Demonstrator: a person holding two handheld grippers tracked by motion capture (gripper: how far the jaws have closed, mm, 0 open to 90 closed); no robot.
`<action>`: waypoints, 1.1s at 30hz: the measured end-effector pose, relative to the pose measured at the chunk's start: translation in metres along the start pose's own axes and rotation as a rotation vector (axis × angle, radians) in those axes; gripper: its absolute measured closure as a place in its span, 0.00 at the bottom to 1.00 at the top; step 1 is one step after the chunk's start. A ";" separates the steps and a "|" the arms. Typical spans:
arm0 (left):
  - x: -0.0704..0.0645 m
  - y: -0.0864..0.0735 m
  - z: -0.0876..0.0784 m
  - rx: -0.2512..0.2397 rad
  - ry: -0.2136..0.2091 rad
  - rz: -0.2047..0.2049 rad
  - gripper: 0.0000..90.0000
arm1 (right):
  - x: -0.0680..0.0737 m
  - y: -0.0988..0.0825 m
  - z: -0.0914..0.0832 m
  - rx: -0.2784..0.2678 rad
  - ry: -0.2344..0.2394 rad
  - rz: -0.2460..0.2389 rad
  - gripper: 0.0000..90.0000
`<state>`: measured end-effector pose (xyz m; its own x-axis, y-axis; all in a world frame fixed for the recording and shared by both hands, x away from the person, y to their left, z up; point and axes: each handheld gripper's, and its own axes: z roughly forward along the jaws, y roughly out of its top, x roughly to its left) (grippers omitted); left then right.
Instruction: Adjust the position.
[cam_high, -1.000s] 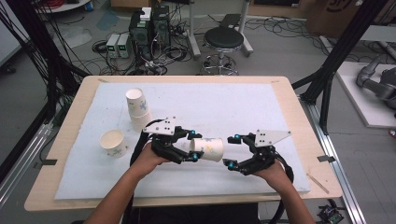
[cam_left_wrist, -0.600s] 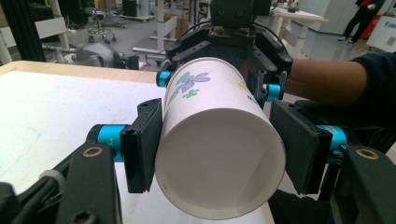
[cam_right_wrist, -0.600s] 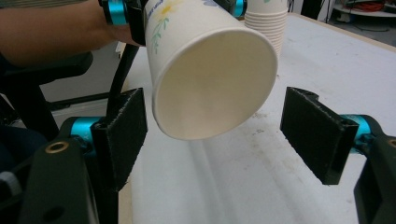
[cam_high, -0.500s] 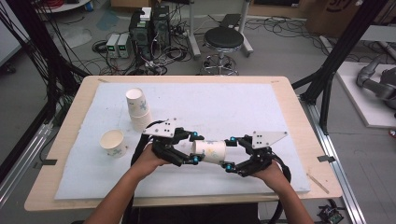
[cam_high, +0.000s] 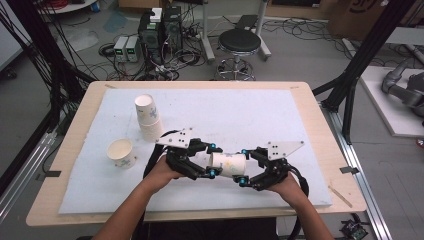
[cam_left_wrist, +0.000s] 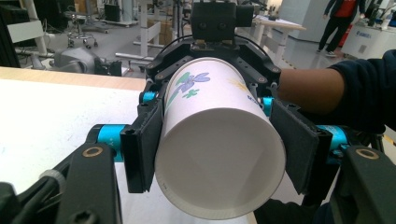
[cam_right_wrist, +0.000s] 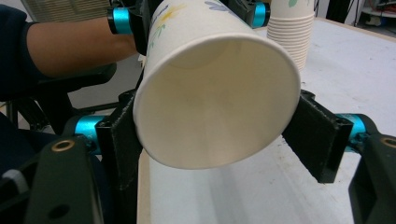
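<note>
Paper is what both grippers meet on: a cup (cam_high: 227, 164) lies on its side, held just above the white worktop (cam_high: 260, 115) near its front edge. The left gripper (cam_high: 209, 161) has its fingers (cam_left_wrist: 142, 144) clamped on the cup's base end; in the left gripper view the closed bottom faces the camera, with a black pad pressed to each flank. The right gripper (cam_high: 243, 167) comes from the opposite side, at the cup's open mouth (the mouth faces its camera in the right gripper view). Its fingers (cam_right_wrist: 317, 140) have just been closing with the cup between them; the pad at the left of that view lies against the cup's wall, while the one at the right sits just beside the rim, and whether it touches cannot be told. In the high view the cup spans the gap between the two grippers. A stack of cups (cam_high: 147, 117) stands farther back on the left, and a single cup (cam_high: 121, 152) stands upright near it.
</note>
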<state>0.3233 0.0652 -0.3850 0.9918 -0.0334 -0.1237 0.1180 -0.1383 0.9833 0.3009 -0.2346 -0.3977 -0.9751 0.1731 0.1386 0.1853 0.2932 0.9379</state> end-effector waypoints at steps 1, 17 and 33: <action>0.000 -0.001 0.000 -0.010 0.000 -0.004 0.41 | 0.000 0.000 0.000 -0.003 -0.001 0.000 0.29; 0.001 -0.006 -0.001 -0.014 0.007 -0.040 0.40 | -0.001 0.003 -0.006 -0.020 0.012 0.013 0.38; -0.002 0.004 -0.007 0.136 0.144 -0.047 0.18 | -0.006 0.023 -0.011 0.162 -0.033 0.043 0.38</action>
<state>0.3220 0.0714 -0.3795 0.9833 0.1166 -0.1394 0.1664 -0.2688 0.9487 0.3099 -0.2392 -0.3739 -0.9618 0.2190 0.1644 0.2467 0.4325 0.8672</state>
